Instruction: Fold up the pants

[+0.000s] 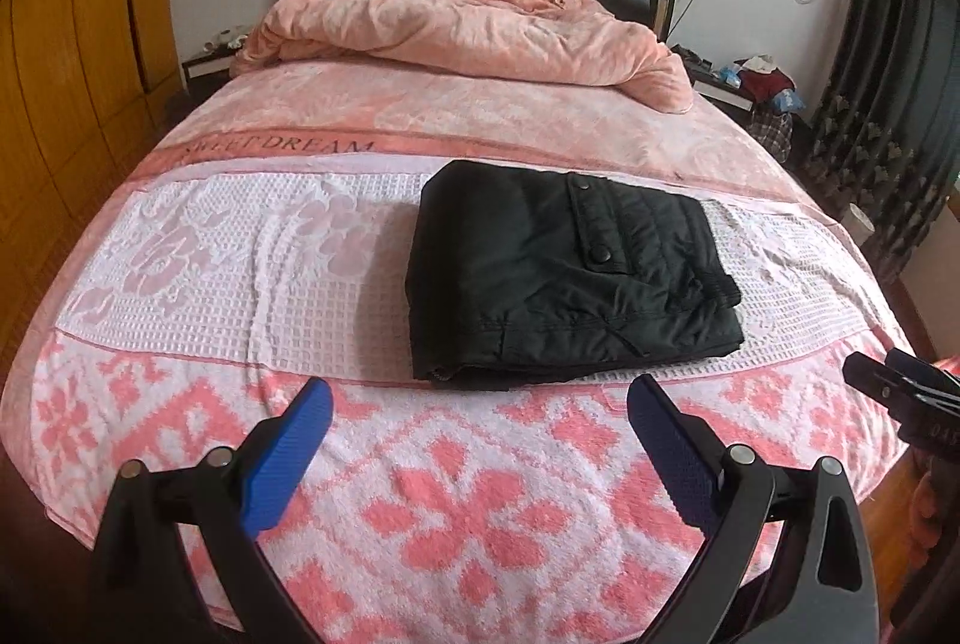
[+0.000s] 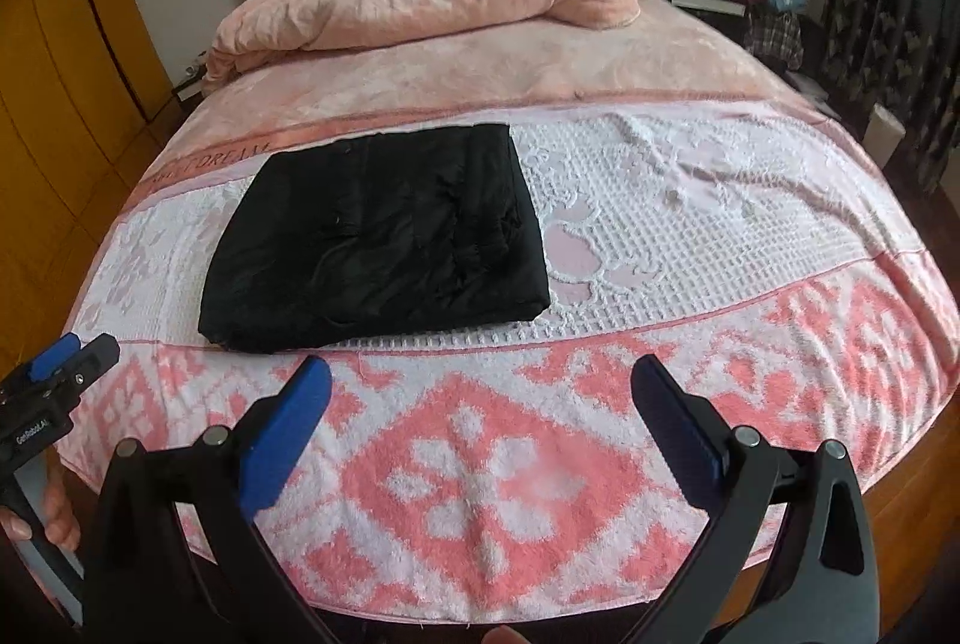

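Note:
Black pants (image 1: 567,272) lie folded into a compact rectangle on the white waffle band of the bed cover; a snap pocket flap faces up. They also show in the right wrist view (image 2: 378,230), left of centre. My left gripper (image 1: 480,398) is open and empty, held above the pink patterned cover just in front of the pants. My right gripper (image 2: 480,374) is open and empty, in front of and to the right of the pants. Each gripper shows at the edge of the other's view: the right gripper (image 1: 900,392), the left gripper (image 2: 60,374).
The bed (image 1: 420,512) has a pink and white flowered cover. A crumpled pink duvet (image 1: 456,26) lies at the dark headboard. A yellow wardrobe (image 1: 72,44) stands on the left. A cluttered nightstand (image 1: 750,80) and dark curtains (image 1: 888,74) are on the right.

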Tool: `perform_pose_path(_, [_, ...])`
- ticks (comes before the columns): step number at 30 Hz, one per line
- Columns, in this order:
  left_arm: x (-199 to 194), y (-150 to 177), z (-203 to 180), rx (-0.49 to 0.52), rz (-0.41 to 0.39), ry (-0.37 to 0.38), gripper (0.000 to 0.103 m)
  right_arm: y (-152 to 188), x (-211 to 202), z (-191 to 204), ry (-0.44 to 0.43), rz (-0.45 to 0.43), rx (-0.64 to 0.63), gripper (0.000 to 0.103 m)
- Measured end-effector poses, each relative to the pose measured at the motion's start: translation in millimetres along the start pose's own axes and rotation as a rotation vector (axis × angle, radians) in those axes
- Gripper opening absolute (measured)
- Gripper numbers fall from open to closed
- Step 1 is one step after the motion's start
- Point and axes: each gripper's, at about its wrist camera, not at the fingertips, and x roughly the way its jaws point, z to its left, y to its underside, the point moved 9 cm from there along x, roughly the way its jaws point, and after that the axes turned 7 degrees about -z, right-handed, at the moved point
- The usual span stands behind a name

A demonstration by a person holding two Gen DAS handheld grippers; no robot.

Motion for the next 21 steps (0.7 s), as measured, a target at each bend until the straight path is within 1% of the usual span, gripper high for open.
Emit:
perform_pose_path(9, [-24.3, -7.6, -10.5, 0.015, -0.042, 0.002, 0.099, -8.2, -24.3, 11.9, 0.012, -0.046, -0.038, 0.100])
perform_pose_path(21, [-41.2, -12.5, -23.1, 0.045, -0.069, 0.010, 0.099, -6.2, -26.8, 18.6, 0.016, -0.048, -0.046, 0.100])
